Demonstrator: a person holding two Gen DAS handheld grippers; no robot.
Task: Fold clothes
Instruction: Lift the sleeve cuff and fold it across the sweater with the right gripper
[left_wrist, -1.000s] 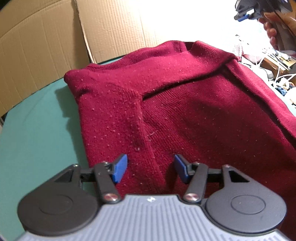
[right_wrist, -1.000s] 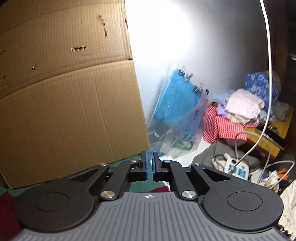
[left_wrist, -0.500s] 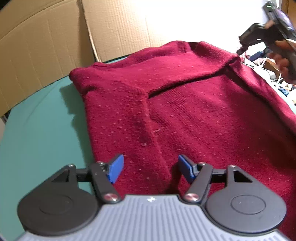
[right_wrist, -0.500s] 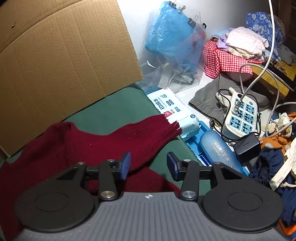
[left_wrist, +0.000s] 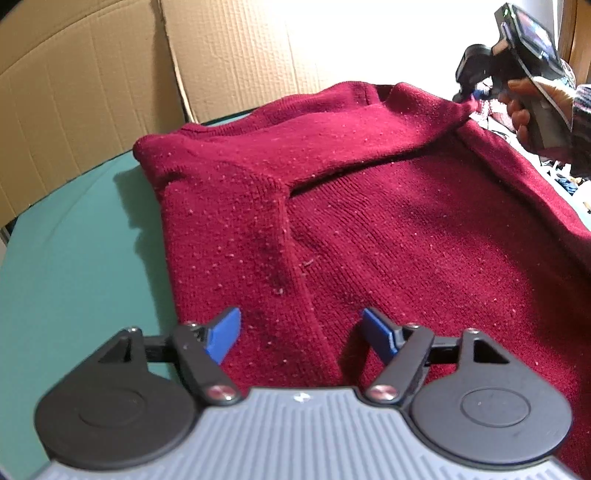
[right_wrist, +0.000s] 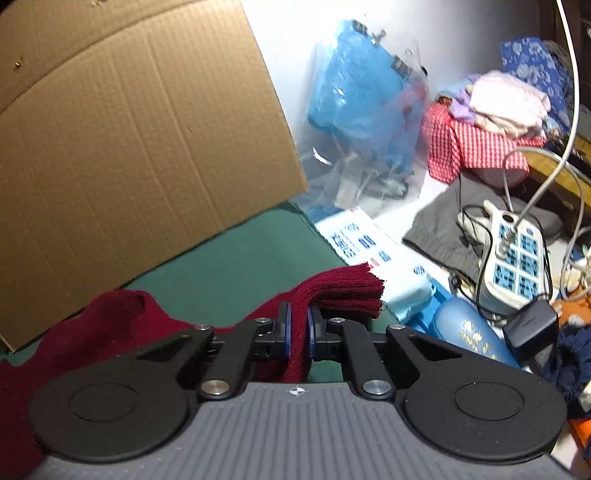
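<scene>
A dark red knitted sweater (left_wrist: 388, 229) lies spread on the green table (left_wrist: 74, 251), one sleeve folded across its upper part. My left gripper (left_wrist: 301, 334) hovers open over the sweater's near edge, nothing between its blue pads. In the right wrist view my right gripper (right_wrist: 298, 334) is shut on the sweater's ribbed sleeve cuff (right_wrist: 347, 291), which sticks out past the fingertips. The right gripper (left_wrist: 517, 74), held by a hand, also shows at the top right of the left wrist view, at the sleeve's far end.
Cardboard sheets (left_wrist: 92, 85) stand behind the table. Beyond the table's right edge lie a wet-wipes pack (right_wrist: 373, 254), a blue bottle (right_wrist: 469, 332), a power strip (right_wrist: 517, 254) with cables, a blue plastic bag (right_wrist: 362, 96) and piled clothes (right_wrist: 498, 107).
My right gripper swung down to the table, opened around the sleeve cuff, then shut on it. The left gripper stayed open, shifting slightly over the sweater.
</scene>
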